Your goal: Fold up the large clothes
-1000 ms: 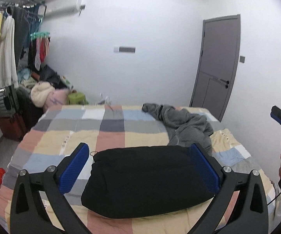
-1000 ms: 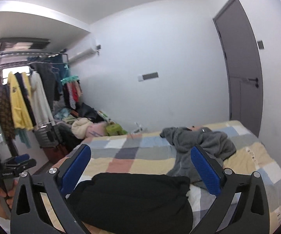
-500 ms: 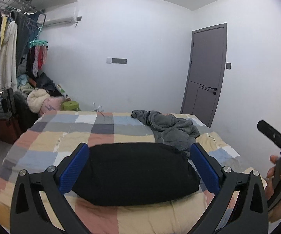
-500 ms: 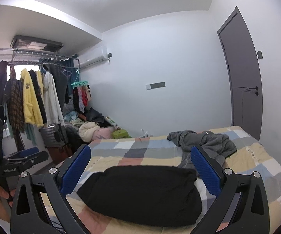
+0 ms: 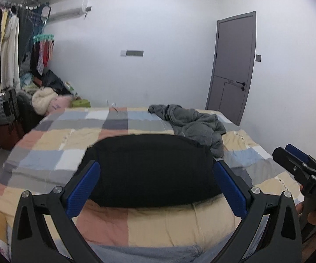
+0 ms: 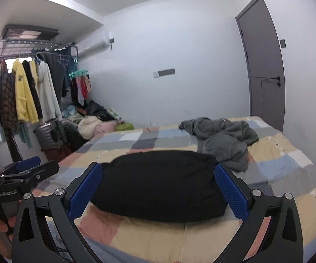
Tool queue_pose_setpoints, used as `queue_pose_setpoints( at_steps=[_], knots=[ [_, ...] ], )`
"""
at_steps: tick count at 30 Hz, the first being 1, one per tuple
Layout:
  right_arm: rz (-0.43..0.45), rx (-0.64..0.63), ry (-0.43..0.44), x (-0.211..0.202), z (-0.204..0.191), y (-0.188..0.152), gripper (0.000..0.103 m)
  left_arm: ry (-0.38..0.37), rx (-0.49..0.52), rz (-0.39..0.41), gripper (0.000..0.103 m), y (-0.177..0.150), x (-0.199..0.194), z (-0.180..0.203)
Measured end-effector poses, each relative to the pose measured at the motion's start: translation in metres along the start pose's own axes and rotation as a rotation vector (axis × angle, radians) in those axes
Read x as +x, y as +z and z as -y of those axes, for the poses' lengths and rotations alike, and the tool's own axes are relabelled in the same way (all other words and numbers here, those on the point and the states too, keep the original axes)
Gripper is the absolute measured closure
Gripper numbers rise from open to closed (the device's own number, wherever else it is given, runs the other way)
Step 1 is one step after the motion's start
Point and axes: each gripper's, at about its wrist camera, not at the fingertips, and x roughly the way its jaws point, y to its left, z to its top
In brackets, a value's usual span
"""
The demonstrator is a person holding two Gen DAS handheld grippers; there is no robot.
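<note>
A folded black garment (image 5: pixel 151 168) lies on the checked bedspread (image 5: pixel 70 144) near the bed's front edge; it also shows in the right wrist view (image 6: pixel 158 186). A crumpled grey garment (image 5: pixel 197 125) lies behind it to the right, also in the right wrist view (image 6: pixel 223 138). My left gripper (image 5: pixel 156 188) is open and empty, held above the front edge in front of the black garment. My right gripper (image 6: pixel 158 190) is open and empty, likewise in front of it. Each gripper shows at the edge of the other's view.
A clothes rack (image 6: pixel 26 87) with hanging clothes, suitcases (image 5: pixel 2 111) and a pile of clothes (image 5: pixel 46 100) stand left of the bed. A grey door (image 5: pixel 232 70) is in the right wall. The bedspread (image 6: pixel 289 166) spreads out around the garments.
Both grippers have drawn back and shifted in front of the bed; the black garment stays folded in place. Both grippers remain open.
</note>
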Motion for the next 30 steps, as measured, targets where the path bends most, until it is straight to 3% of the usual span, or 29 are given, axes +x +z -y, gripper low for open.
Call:
queue_pose_setpoints(
  at_steps=[6, 20, 30],
  knots=[
    [-0.064, 0.009, -0.031, 0.013, 0.002, -0.022, 0.0, -0.033, -0.065, -0.07, 0.0, -0.018, 0.017, -0.011],
    [-0.151, 0.008, -0.049, 0.036, 0.001, -0.051, 0.0, 0.035, -0.066, -0.117, 0.0, -0.042, 0.037, -0.014],
    [-0.145, 0.002, -0.055, 0.031, 0.0, -0.05, 0.0, 0.027, -0.067, -0.135, 0.0, -0.043, 0.042, -0.014]
  ],
)
